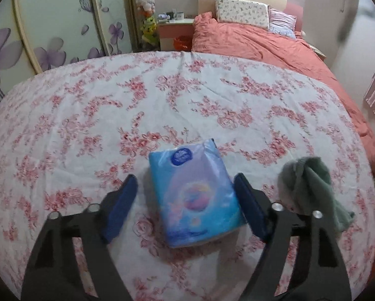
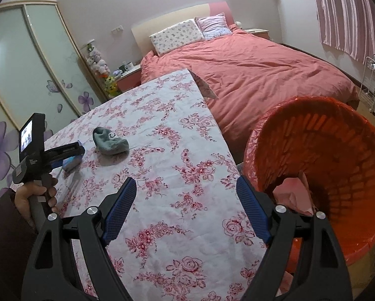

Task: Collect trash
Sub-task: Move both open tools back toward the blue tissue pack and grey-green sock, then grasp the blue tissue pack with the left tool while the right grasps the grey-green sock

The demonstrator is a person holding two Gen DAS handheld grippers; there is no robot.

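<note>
In the left wrist view, one blue tissue pack point(image 1: 196, 195) lies on the floral table point(image 1: 87, 115) at lower centre, between the spread fingers of the left gripper point(image 1: 186, 190), which do not clearly touch it. One grey-green sock point(image 1: 310, 188) sits just right. The right gripper point(image 2: 186, 195) hangs open and empty over the table edge, beside one orange bin point(image 2: 337, 155) holding pink trash point(image 2: 293, 193). Beyond lies the bed point(image 2: 250, 75).

Two grippers, left point(image 1: 186, 202) and right point(image 2: 186, 208); one blue tissue pack point(image 1: 196, 195); one grey sock point(image 2: 109, 140); one red waste basket point(image 2: 320, 175); two pillows, floral point(image 2: 177, 36) and pink point(image 2: 213, 26); one bed point(image 2: 262, 75)
</note>
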